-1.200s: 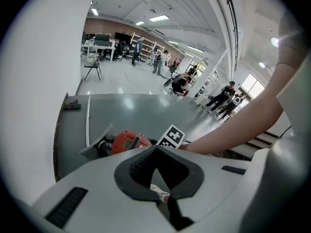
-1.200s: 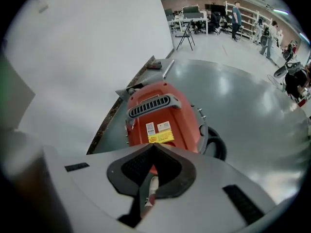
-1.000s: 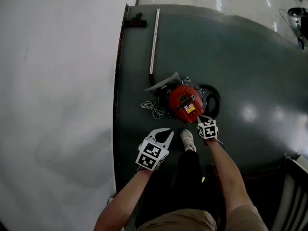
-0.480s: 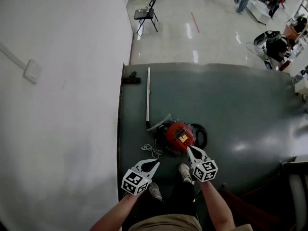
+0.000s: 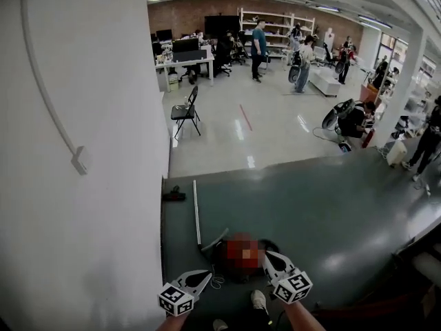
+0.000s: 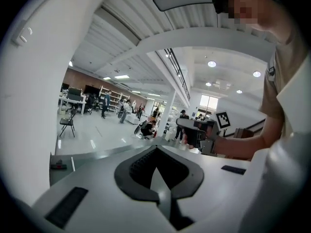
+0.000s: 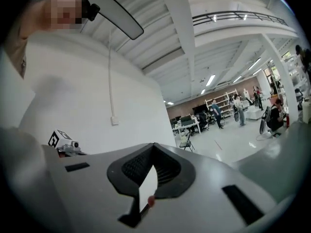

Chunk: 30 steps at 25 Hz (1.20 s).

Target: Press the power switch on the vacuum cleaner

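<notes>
My left claw and right claw are smooth white plastic, the wand looks bare metal, the green mat dull-sheened, the floor glossy.

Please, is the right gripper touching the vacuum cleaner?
Apart. The right gripper view shows the right gripper aimed at bare wall, clear of the vacuum cleaner.

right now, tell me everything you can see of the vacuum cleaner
The vacuum cleaner is a red canister, rounded and plastic-looking, its top blurred in the head view. It sits on the dark green mat near the white wall. A silver tube lies flat, ending at its wall side; a black hose curls on the far side.
</notes>
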Each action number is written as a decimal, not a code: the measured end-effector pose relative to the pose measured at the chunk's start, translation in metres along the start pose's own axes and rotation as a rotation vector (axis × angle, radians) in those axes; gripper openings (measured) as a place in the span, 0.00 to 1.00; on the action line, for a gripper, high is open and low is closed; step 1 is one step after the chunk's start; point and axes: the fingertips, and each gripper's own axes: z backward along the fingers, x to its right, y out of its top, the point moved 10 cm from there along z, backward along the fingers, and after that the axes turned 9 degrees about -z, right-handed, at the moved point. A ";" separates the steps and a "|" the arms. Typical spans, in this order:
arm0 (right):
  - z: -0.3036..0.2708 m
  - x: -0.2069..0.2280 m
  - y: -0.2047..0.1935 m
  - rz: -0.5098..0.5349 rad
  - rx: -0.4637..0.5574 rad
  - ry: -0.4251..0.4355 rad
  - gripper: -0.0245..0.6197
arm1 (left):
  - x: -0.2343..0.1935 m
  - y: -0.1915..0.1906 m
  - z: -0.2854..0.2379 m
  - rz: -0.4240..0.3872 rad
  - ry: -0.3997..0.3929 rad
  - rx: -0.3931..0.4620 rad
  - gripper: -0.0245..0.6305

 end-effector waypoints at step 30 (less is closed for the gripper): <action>0.208 0.152 0.082 0.113 -0.020 -0.233 0.08 | 0.022 0.009 -0.023 0.013 0.400 0.014 0.04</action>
